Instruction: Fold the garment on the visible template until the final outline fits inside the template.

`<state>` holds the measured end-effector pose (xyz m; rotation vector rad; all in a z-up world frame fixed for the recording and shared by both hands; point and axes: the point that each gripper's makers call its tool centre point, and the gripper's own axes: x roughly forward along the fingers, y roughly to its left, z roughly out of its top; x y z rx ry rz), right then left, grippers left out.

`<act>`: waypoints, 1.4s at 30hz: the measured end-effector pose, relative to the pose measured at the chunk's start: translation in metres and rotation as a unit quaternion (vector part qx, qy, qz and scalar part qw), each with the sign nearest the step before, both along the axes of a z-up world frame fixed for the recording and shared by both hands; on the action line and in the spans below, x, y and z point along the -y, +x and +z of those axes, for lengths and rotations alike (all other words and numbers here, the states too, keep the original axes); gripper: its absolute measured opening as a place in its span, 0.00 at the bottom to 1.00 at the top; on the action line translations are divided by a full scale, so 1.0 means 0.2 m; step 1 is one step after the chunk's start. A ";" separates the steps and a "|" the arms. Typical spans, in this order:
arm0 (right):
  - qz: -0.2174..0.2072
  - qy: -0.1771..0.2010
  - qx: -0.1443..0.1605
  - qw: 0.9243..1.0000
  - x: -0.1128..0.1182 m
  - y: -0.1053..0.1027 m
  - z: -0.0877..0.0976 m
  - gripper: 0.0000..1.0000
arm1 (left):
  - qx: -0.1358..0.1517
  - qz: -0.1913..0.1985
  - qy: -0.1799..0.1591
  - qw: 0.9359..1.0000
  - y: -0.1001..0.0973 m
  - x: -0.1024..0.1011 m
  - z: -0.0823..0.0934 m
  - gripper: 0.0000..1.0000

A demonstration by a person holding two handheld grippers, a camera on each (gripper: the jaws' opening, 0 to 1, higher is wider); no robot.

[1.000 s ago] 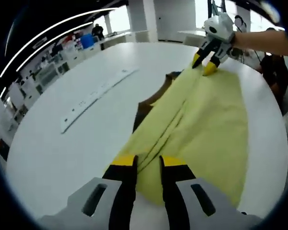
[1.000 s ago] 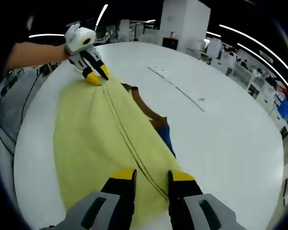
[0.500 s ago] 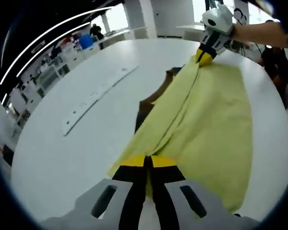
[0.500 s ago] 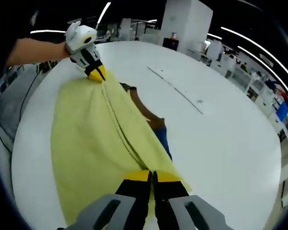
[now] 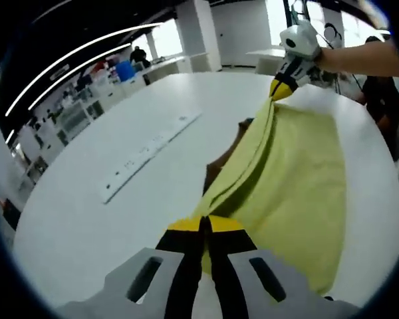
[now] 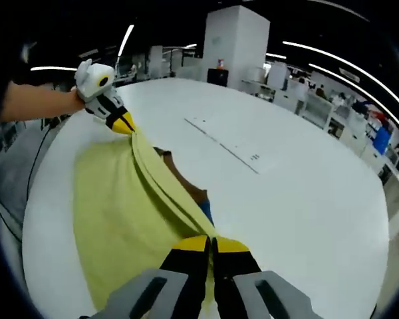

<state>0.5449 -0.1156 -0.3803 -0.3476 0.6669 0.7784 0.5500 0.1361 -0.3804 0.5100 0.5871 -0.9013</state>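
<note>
In the left gripper view the left gripper is pinching the near edge of the yellow garment, its yellow-tipped jaws pressed together on the cloth, where a second ago they were standing apart over it and half a second ago had just come together. The pinched edge is now rising off the white table, so the fold between the two grippers is hanging as a taut ridge while the rest of the garment is lying spread to the right. Just left of the ridge a brown and blue patch is showing from under the cloth, more of it than before. Farther left a long white ruler-like strip is lying on the table, well apart from the garment. At the far end the right gripper, held by a person's hand, is clamped on the far edge, also lifted. In the right gripper view the right gripper is closed on the cloth, and the left gripper is gripping the far end.
</note>
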 end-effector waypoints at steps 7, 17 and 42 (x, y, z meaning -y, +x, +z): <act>-0.047 0.005 -0.002 0.999 -0.01 0.11 0.00 0.00 | -0.021 0.113 -0.030 0.993 0.13 0.00 0.02 0.00; -0.084 0.042 0.011 0.995 -0.01 0.16 0.04 0.23 | -0.042 0.137 -0.064 0.988 0.13 -0.01 0.03 0.17; -0.099 0.086 -0.021 0.991 0.07 -0.05 0.08 0.46 | -0.067 0.095 -0.114 0.987 -0.09 0.07 0.13 0.36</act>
